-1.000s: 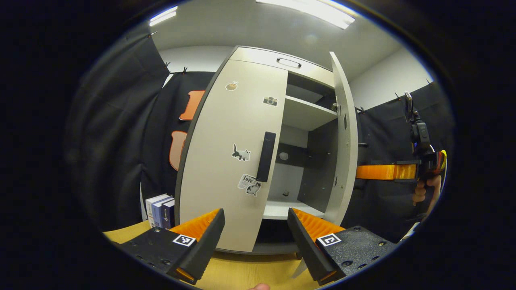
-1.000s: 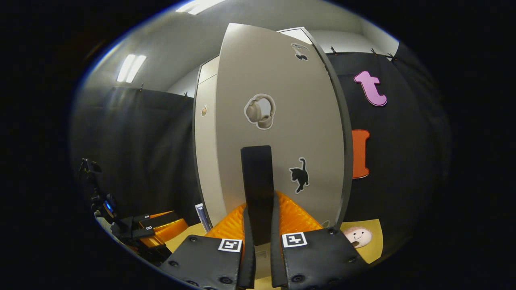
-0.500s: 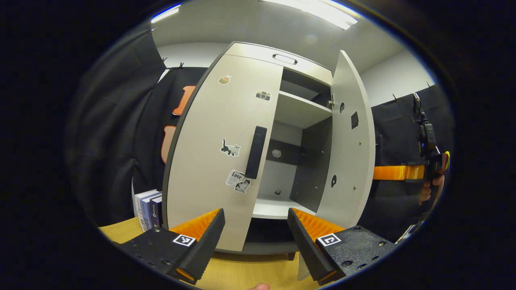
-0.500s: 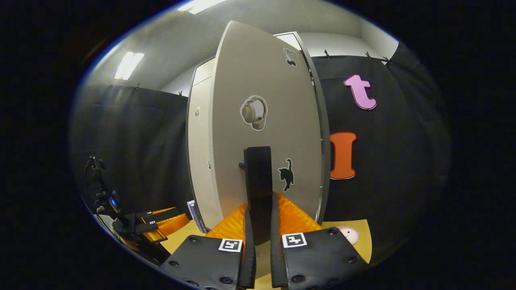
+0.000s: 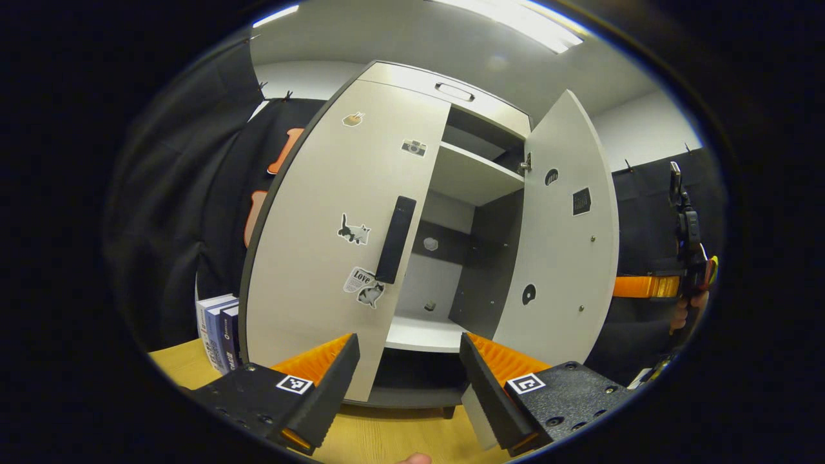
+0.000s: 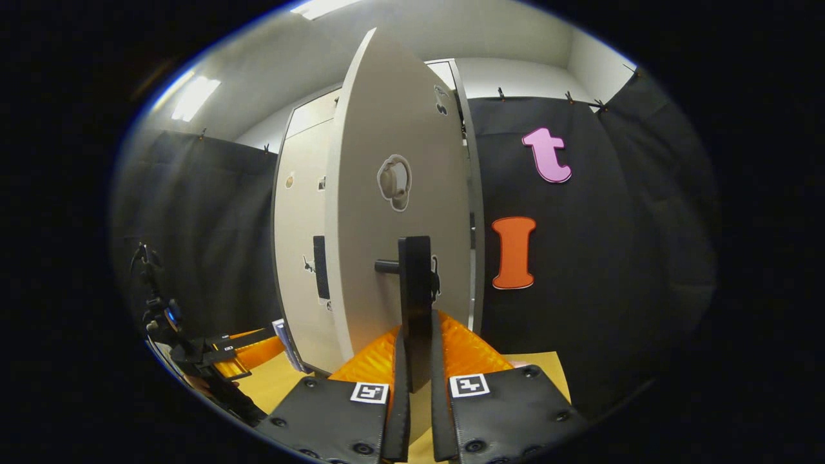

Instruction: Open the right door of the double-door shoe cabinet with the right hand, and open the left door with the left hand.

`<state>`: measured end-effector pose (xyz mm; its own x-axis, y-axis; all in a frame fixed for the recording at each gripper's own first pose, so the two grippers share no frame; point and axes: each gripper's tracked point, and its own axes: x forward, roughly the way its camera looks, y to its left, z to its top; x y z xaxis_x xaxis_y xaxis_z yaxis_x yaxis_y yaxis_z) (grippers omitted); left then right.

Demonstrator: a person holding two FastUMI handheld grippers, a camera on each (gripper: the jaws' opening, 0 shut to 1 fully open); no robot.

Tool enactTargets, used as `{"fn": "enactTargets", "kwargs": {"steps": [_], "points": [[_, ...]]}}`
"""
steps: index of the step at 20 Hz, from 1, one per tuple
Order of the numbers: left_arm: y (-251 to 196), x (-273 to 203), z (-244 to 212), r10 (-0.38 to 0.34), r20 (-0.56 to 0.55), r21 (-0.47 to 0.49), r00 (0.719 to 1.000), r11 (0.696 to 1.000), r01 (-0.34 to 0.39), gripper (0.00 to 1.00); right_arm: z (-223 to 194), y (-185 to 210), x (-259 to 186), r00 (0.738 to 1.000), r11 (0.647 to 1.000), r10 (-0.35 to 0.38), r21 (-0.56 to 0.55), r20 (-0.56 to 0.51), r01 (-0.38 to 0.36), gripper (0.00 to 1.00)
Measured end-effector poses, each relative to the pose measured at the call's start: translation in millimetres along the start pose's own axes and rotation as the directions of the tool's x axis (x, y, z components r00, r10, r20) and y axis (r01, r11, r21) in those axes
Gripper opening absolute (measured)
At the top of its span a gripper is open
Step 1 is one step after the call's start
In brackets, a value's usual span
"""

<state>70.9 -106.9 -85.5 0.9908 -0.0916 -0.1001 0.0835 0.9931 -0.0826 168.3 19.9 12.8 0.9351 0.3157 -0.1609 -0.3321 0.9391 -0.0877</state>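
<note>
Behind the closed left door [image 5: 322,238] of the shoe cabinet [image 5: 451,96], that half of the interior is hidden, and the upper shelf [image 5: 474,177] runs out of sight behind it. The swung right door [image 5: 561,245] covers the near part of the right gripper [image 5: 644,285] beyond it. Beside the left door, the books [image 5: 216,328] are partly covered by it. In the right gripper view, the fingers [image 6: 464,351] cover the lower end of the right door's handle [image 6: 416,290].

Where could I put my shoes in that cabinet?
The bottom shelf behind the open right door looks bare, and the upper shelf too. The left door is shut. Books crowd the table beside it.
</note>
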Motion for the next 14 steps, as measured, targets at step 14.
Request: {"fn": "enactTargets", "kwargs": {"steps": [14], "points": [[-0.8, 1.6, 25.2, -0.008, 0.055, 0.02, 0.998, 1.0, 0.007, 0.92, 1.7, -26.2, -3.6, 0.988, 0.988, -0.152, 0.02, 0.025, 0.151, 0.21]]}}
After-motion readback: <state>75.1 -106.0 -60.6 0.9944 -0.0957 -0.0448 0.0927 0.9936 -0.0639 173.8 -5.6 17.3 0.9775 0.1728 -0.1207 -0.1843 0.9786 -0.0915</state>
